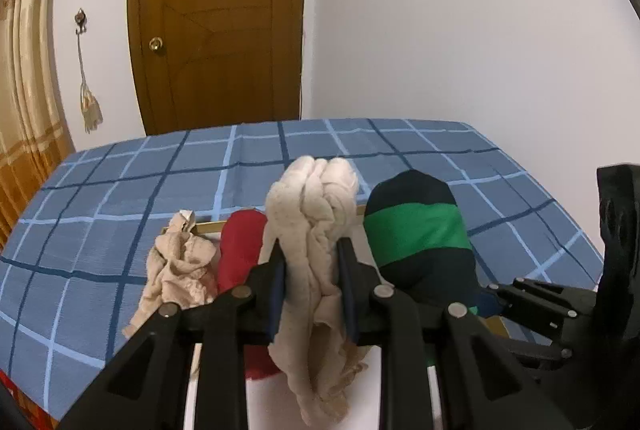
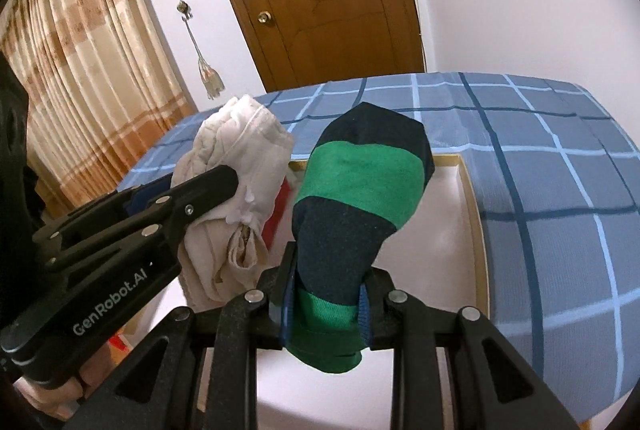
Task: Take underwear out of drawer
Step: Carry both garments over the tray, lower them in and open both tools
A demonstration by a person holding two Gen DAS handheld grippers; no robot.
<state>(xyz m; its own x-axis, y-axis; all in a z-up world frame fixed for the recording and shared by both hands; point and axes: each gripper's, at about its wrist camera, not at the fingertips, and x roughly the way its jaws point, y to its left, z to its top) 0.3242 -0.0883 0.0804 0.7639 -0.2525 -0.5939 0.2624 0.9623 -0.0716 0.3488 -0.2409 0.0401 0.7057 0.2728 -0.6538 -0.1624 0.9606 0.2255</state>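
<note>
Left claw [image 1: 310, 262] grips cream underwear [image 1: 312, 214]; right claw [image 2: 328, 282] grips striped underwear [image 2: 360, 182]. Drawer rim [image 2: 476, 214] right of it; open bed [image 2: 560, 190] ahead.

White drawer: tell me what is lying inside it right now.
In the white drawer, a red garment and a crumpled beige garment show. The held cream bundle and green-and-navy bundle hide the rest of the inside.
</note>
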